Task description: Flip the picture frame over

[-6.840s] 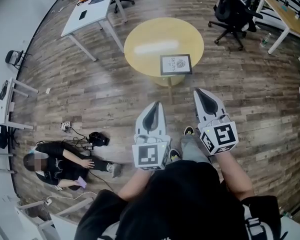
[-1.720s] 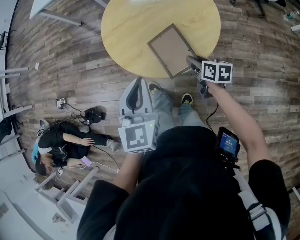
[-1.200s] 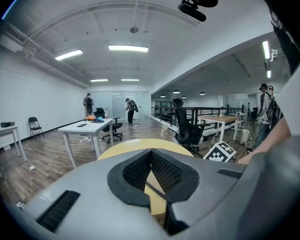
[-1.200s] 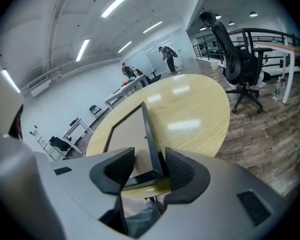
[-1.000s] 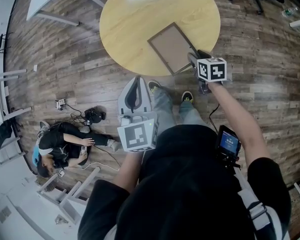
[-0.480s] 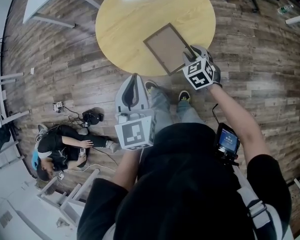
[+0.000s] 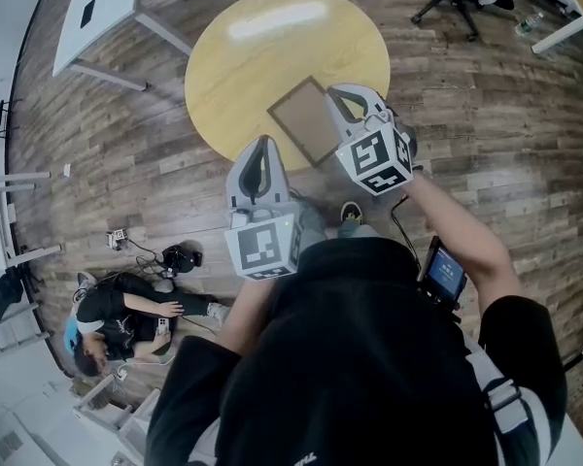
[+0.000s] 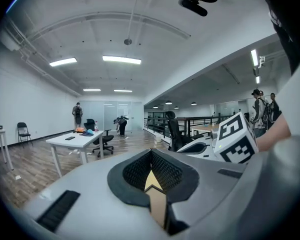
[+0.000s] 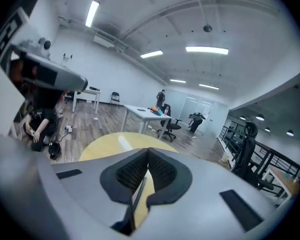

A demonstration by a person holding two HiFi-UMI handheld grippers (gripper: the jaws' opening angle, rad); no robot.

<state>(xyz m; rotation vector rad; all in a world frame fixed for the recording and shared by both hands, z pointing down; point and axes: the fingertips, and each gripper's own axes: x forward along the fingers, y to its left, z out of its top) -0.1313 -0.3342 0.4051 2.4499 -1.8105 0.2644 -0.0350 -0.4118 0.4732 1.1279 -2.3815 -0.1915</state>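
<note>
Since a second ago the right gripper (image 7: 338, 93) has risen off the frame's near right edge and rolled, so its marker cube now faces the head camera. Its jaws, apart back then, are pressed together. In its own view (image 9: 147, 151) only a thin dark slit runs between the pads, and nothing is held there. It hangs above the right side of the frame (image 7: 301, 119), hiding that edge.

The left gripper (image 7: 262, 144) has come up a little too. Its jaws are together and empty in its own view (image 8: 151, 154), and it points out across the room, with the right gripper's cube (image 8: 235, 139) just to its right.

The frame lies flat, brown backing up, near the table's (image 7: 243, 56) front edge, turned at an angle to it. The round yellow table shows past the right gripper's jaws (image 9: 110, 144). On the wooden floor to the left, a person (image 7: 117, 318) sits among cables.
</note>
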